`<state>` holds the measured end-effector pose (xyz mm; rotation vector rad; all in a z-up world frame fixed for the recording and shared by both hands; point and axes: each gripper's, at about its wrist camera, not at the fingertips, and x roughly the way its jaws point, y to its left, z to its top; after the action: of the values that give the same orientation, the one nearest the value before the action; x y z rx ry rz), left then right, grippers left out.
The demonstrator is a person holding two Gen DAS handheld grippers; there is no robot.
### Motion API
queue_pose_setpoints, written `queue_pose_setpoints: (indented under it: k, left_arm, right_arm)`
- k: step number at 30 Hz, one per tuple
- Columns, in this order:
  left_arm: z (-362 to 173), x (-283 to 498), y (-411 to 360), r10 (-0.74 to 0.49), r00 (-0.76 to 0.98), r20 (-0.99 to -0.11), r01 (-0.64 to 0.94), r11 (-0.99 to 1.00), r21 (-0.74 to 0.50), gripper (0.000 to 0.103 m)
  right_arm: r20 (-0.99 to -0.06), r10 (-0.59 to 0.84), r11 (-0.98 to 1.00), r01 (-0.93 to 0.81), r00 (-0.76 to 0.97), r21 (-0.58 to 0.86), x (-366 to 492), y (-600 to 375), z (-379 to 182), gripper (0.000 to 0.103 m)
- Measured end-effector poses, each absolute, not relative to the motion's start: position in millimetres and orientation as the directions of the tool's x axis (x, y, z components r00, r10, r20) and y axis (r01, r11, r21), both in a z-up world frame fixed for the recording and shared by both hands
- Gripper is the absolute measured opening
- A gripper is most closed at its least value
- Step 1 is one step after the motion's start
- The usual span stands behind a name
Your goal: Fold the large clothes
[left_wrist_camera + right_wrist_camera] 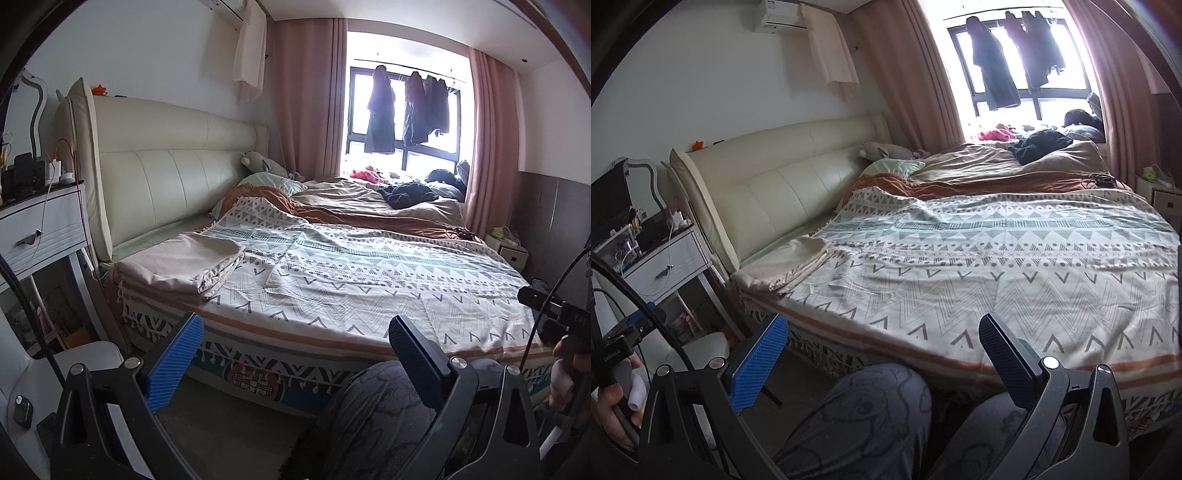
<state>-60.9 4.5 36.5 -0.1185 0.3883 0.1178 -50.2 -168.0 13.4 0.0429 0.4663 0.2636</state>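
A folded beige cloth [181, 267] lies on the near left corner of the bed, next to the headboard; it also shows in the right wrist view [790, 264]. A white blanket with grey zigzag patterns [351, 280] covers the near side of the bed [979, 266]. My left gripper [295, 343] is open and empty, held in front of the bed's near edge. My right gripper [882, 343] is open and empty too, above the person's knees, short of the bed.
A cream headboard [166, 166] stands at the left. A white nightstand [40, 229] with cables is at the far left. Brown and tan bedding [369, 199] with dark clothes [410, 194] lies at the far side. Clothes hang at the window [406, 110]. The person's knees [871, 406] are below.
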Motion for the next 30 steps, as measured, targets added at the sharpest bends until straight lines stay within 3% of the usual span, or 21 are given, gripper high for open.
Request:
queue_pose_setpoints:
  k: [30]
  left_arm:
    - [27.2, -55.8, -9.1, 0.062, 0.916, -0.396, -0.124, 0.983, -0.132, 0.103]
  right_arm:
    - [-0.45, 0.255, 0.967, -0.229, 0.856, 0.112, -57.0, -176.7, 3.3, 0.103]
